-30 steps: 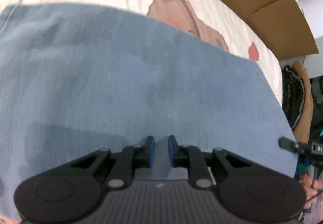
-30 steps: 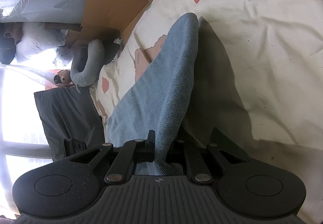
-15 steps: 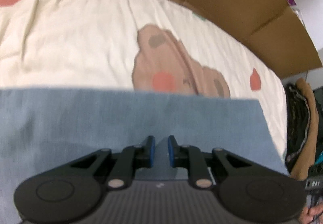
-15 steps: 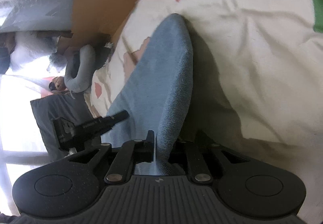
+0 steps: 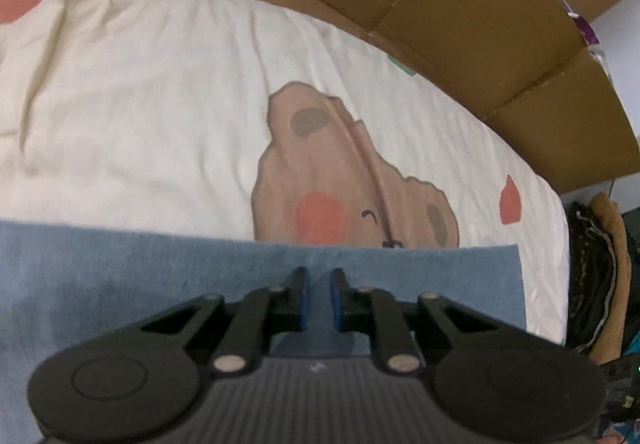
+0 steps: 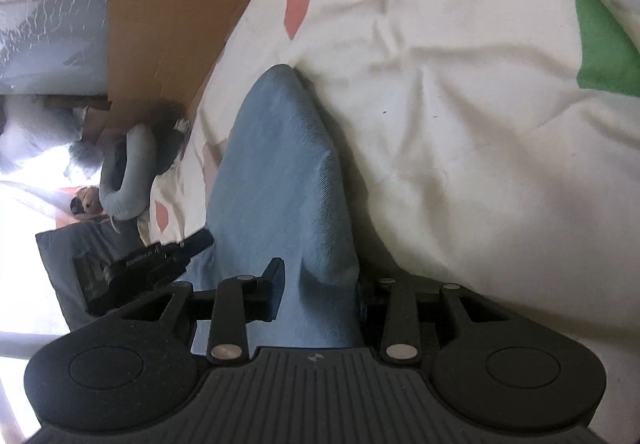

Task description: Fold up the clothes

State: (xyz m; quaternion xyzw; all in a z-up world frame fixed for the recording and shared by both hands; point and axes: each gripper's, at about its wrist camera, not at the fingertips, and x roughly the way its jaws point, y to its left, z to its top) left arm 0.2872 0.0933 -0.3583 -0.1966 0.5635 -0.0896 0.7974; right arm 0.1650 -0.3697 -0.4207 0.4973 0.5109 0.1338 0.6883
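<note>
We see the left gripper (image 5: 320, 296) tipped steeply down over the bed (image 5: 160, 104). Its fingers (image 5: 298, 296) stand almost together after closing a little further, and a fold of the blue garment (image 5: 160, 276) sits pinched in the slim gap. In the left wrist view the garment lies as a flat band from 9 o'clock to 3 o'clock, with its far edge just past the fingertips. Beyond that edge, toward 12 o'clock, a brown bear print (image 5: 340, 172) shows on the cream sheet.

The right gripper (image 6: 320, 292) points down at a gentler slope. Its jaws have just been opening. The one finger (image 6: 272, 292) we can see stands just off the cloth (the other is hidden behind the fold), so the garment (image 6: 280, 172) lies loose between them. From there it rises as a rounded ridge toward 12 o'clock. The left gripper shows at 9 o'clock in this view, at the garment's other side.

Brown cardboard panels (image 5: 460, 4) stand along the bed's far side from 12 to 2 o'clock in the left view. We cannot tell whether they form a box or hold anything. A dark heap of cloth (image 5: 592, 276) lies off the bed at 3 o'clock. In the right view a grey curved pillow (image 6: 124, 172) rests at 9 o'clock beside the bed.
</note>
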